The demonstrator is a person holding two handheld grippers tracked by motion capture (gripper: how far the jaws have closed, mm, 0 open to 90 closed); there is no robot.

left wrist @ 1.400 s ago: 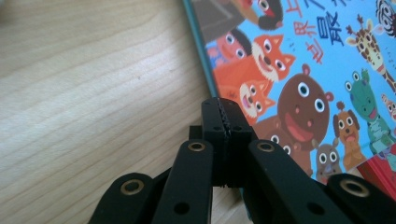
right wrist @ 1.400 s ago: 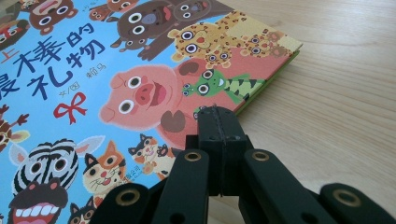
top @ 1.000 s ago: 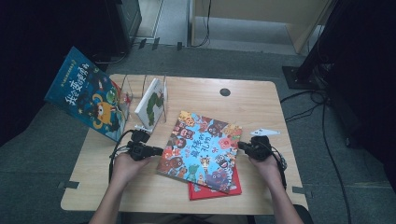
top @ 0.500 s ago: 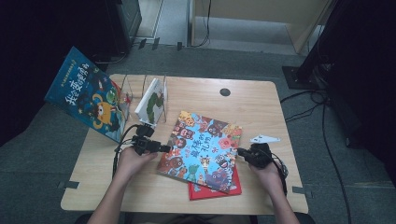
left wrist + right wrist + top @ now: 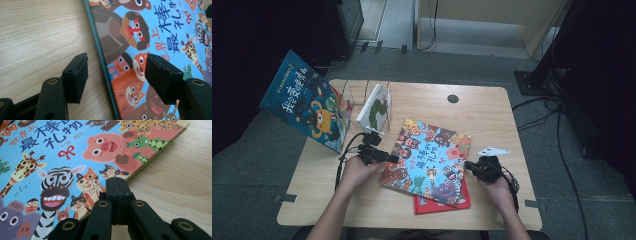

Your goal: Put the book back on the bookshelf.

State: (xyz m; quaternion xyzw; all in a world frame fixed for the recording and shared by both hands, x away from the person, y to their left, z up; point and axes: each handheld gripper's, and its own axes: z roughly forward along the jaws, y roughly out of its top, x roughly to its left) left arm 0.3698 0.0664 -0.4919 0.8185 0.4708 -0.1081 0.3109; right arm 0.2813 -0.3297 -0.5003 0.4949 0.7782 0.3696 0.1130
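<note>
A picture book with cartoon animals on a blue cover (image 5: 427, 160) lies flat on the wooden table (image 5: 492, 115), on top of a red book (image 5: 442, 204). My left gripper (image 5: 393, 159) is at the book's left edge. In the left gripper view its jaws (image 5: 117, 62) have just been opening and straddle the teal spine edge (image 5: 100, 55) without pressing on it. My right gripper (image 5: 469, 164) is at the book's right edge. It is shut (image 5: 117, 182) with nothing between the jaws, its tip at the cover's border (image 5: 140, 170).
A large blue book (image 5: 307, 107) leans at the table's left edge. A white-and-green book (image 5: 374, 106) stands in a clear rack (image 5: 362, 92) behind my left gripper. A dark round hole (image 5: 453, 98) is in the tabletop at the back. Bare wood lies right of the books.
The left gripper's jaws went from nearly shut to wide apart, and that hand slid slightly right onto the book's edge. The right hand drifted a little toward the table's front.
</note>
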